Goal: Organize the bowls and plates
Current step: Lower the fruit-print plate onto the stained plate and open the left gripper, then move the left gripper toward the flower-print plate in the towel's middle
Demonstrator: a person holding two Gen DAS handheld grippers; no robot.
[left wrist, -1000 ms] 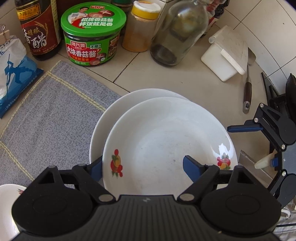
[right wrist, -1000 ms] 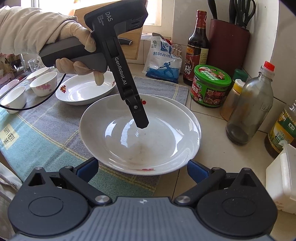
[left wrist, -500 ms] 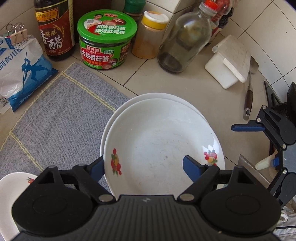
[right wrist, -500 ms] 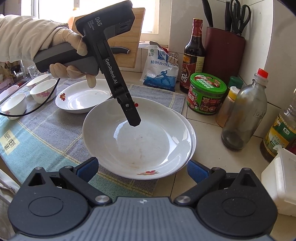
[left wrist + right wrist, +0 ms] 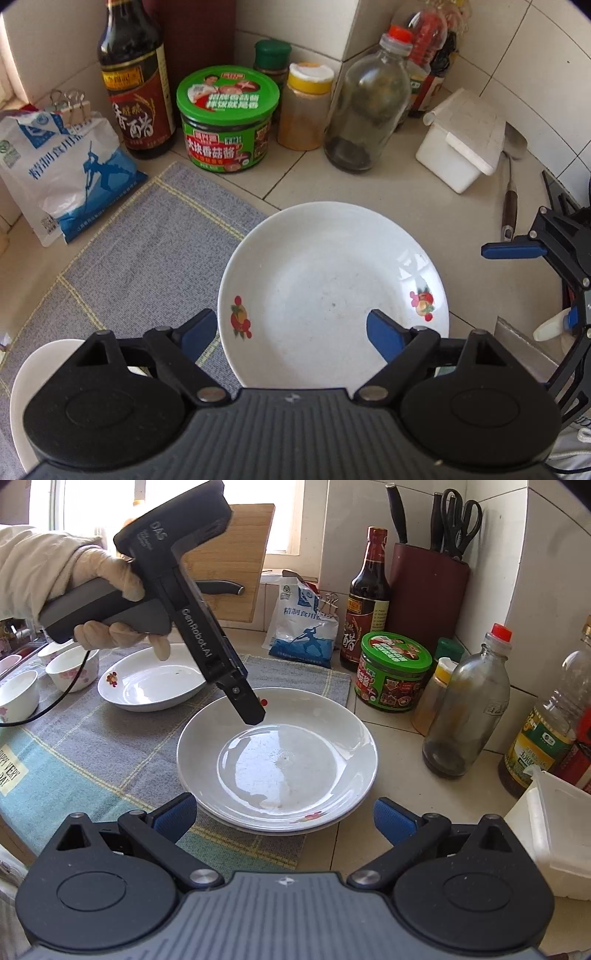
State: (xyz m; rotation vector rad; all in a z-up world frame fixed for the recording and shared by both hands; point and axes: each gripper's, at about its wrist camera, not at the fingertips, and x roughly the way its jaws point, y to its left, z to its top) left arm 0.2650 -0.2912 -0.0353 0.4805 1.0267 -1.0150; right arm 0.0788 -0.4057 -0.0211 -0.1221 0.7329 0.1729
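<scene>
Plates are already paired: the top plate (image 5: 277, 753) sits nested in the lower plate (image 5: 325, 821), whose rim shows only as a thin edge beneath it, so the stack looks square and settled on the desk (image 5: 461, 236), partly over the cloth mat (image 5: 147, 236). The left hand-held gripper (image 5: 291, 330) hangs just above the near rim, its jaws having just been opening; one blue pad lies outside the rim and the other over the plate's inside, neither pressing, so it holds nothing. That reads as a release after setting the plate down. In the right wrist view its tip is clear above the far rim. The right hand-held gripper (image 5: 284, 816) waits empty, jaws wide, just short of the stack. Behind the left hand-held gripper, 1 loose plate (image 5: 151, 683) and the bowls (image 5: 72, 666) remain on the mat, likely next to gather.
</scene>
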